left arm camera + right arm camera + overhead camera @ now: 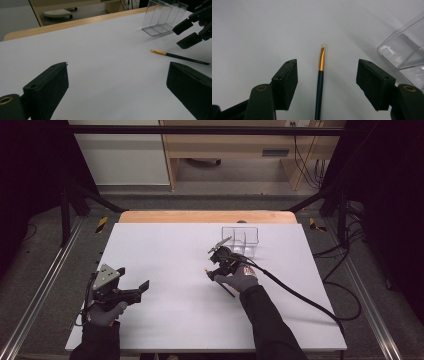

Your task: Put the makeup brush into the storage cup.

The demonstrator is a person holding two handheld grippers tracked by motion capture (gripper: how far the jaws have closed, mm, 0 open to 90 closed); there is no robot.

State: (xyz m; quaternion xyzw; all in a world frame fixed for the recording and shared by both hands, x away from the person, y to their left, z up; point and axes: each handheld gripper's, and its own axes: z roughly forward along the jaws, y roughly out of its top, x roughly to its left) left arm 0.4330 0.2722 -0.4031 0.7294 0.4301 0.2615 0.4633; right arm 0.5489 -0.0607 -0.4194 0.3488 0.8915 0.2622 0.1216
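Note:
A thin dark-handled brush (320,85) with a gold ferrule and a pale tip lies flat on the white table (170,250). My right gripper (326,68) is open and hovers just above it, one jaw on each side of the handle, touching nothing. In the high view that right gripper (215,267) is at the table's middle right, with the brush (222,286) running out under the gloved hand. The left gripper view shows the brush (180,57) beyond my open left gripper (117,72). That left gripper (134,279) rests near the front left, holding nothing.
A clear plastic divided box (241,239) stands upright just behind the right gripper; the box (162,20) and its corner (404,52) are close to the brush. A black cable (300,295) trails from the right gripper to the right table edge.

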